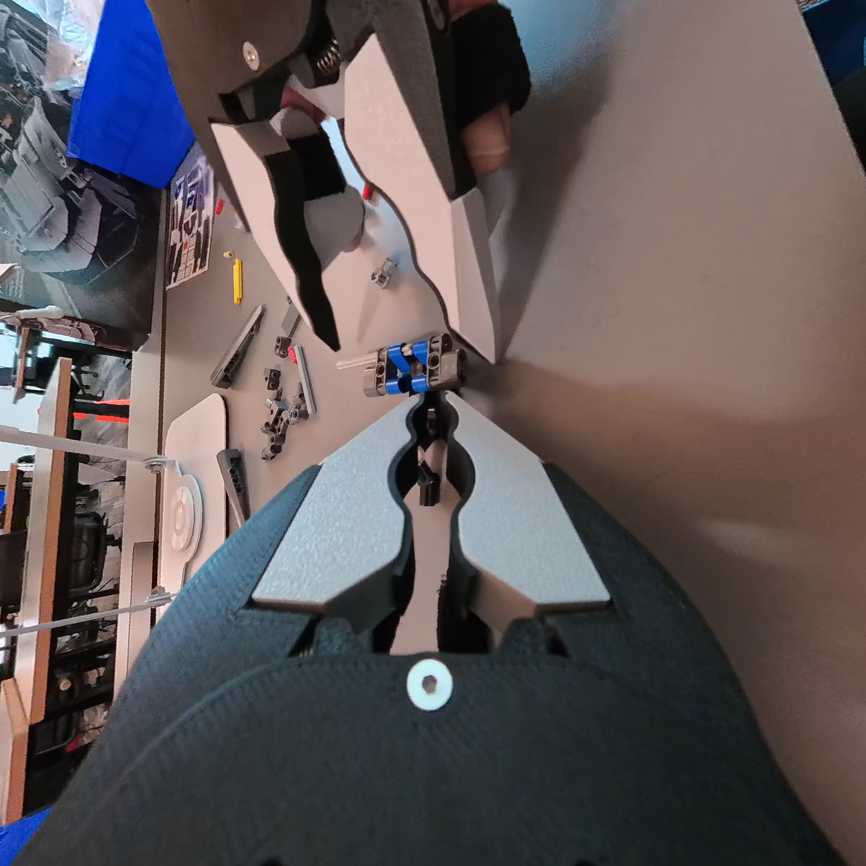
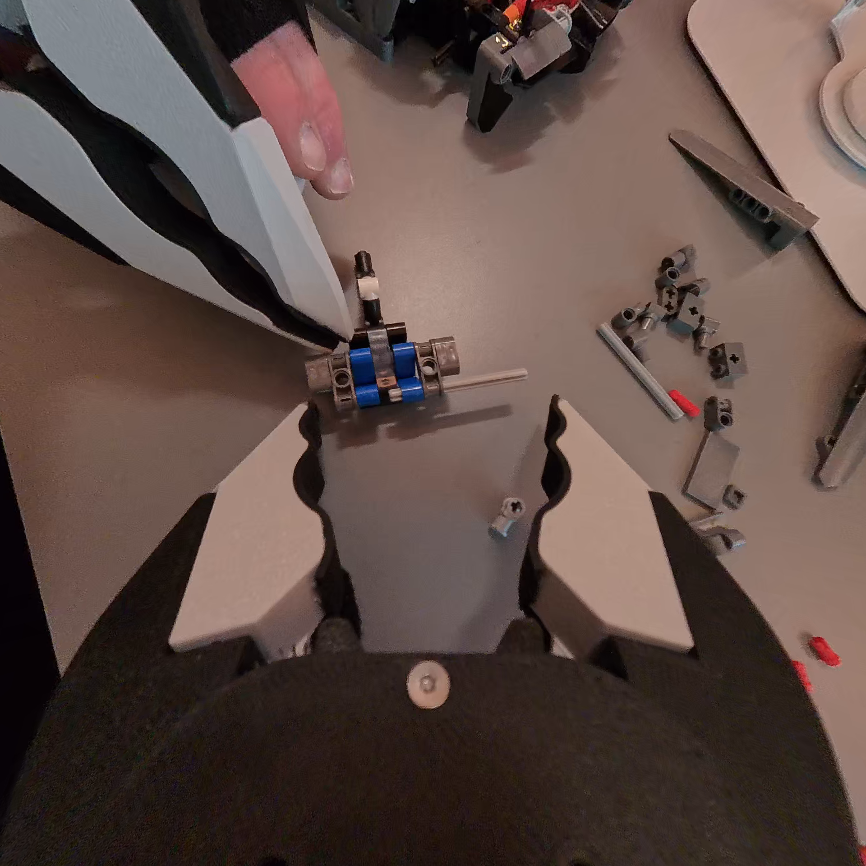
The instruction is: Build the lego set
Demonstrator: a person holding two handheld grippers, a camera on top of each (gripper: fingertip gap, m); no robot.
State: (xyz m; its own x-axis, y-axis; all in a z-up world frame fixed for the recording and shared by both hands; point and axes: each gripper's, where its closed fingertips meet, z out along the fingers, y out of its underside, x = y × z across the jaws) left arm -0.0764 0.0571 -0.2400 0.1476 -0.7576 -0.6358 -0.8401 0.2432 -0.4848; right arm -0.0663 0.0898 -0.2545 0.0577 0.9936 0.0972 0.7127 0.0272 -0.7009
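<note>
A small lego assembly [image 2: 382,370] of blue and grey parts lies on the grey table [image 2: 445,257], with a thin axle [image 2: 487,377] sticking out to its right and a black and white stalk [image 2: 368,290] pointing away. It also shows in the left wrist view [image 1: 412,370]. My left gripper [image 1: 432,398] is shut on the stalk end of the assembly; it enters the right wrist view from the upper left [image 2: 344,339]. My right gripper [image 2: 433,405] is open and empty just in front of the assembly, with a small grey connector [image 2: 508,515] on the table between its fingers.
Loose grey parts [image 2: 679,318], a grey axle with a red pin [image 2: 684,403] and a grey wedge panel [image 2: 745,187] lie to the right. A partly built model [image 2: 525,47] stands at the back. A white board [image 2: 773,93] is far right. A yellow beam [image 1: 237,281] lies near a sheet [image 1: 190,225].
</note>
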